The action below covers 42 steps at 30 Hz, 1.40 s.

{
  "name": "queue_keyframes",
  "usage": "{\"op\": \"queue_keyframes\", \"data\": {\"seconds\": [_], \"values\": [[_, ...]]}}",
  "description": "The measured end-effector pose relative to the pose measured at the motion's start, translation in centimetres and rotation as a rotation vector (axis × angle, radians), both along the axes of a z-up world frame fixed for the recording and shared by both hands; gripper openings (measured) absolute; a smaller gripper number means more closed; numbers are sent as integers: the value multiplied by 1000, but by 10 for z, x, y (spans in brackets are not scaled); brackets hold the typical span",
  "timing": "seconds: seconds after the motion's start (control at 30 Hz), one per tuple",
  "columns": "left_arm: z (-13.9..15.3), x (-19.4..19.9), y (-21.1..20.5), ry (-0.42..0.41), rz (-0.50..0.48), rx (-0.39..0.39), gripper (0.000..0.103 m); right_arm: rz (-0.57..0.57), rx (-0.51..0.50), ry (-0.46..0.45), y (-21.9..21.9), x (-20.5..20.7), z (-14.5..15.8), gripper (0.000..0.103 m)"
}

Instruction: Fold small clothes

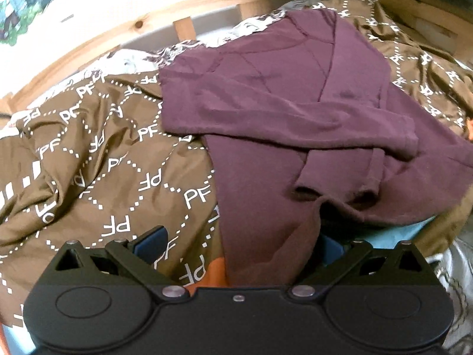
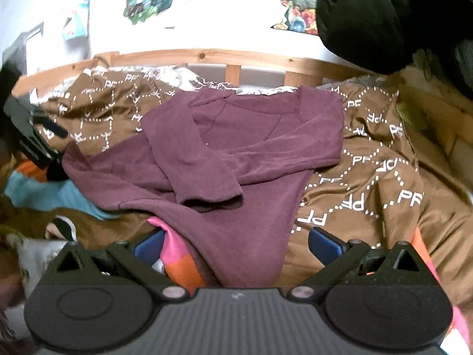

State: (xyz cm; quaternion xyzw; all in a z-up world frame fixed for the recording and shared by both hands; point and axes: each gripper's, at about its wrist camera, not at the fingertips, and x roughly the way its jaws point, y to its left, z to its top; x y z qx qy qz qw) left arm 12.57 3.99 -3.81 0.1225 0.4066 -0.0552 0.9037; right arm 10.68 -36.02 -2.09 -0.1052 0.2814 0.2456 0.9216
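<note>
A maroon long-sleeved top (image 1: 280,109) lies on a brown quilt printed "PF" (image 1: 97,159), both sleeves folded across its body. Its lower hem runs down between the fingers of my left gripper (image 1: 241,244), which is open around that corner. In the right wrist view the same top (image 2: 236,148) lies ahead, and its other hem corner hangs between the blue fingers (image 2: 325,244) of my right gripper (image 2: 236,244), also open. The left gripper shows at the left edge of that view (image 2: 32,139).
A wooden bed rail (image 2: 207,56) runs along the back by a white wall with posters. A teal garment (image 2: 44,192), pink-and-orange cloth (image 2: 177,254) and a black pile (image 2: 384,17) lie around the top. The quilt (image 2: 369,177) is rumpled.
</note>
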Motion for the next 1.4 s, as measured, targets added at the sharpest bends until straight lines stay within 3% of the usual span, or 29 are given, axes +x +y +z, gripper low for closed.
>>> {"op": "queue_keyframes", "data": {"seconds": [0.17,0.33,0.53,0.67,0.97,1.03,1.1,1.2,1.4], "values": [[5,8,6,4,20,-57,96,-4,45,25,-1,1,1,102],[9,12,5,0,15,-81,89,89,95,44,6,-5,1,102],[6,16,-1,6,16,-78,80,123,-38,9,41,-9,-12,101],[3,15,-4,2,13,-74,72,93,-39,8,51,-3,-20,95],[-16,-4,3,44,8,-47,47,74,31,-27,51,-2,-15,88],[-17,-7,6,43,8,-50,37,72,52,-29,49,-1,-13,88],[-14,-9,8,32,5,-60,18,65,61,-46,49,-2,-10,87],[-7,-8,3,-5,-3,-38,6,44,66,-62,50,-1,-8,83],[13,-1,-5,-93,25,-22,5,62,-15,-70,57,-7,-13,78]]}}
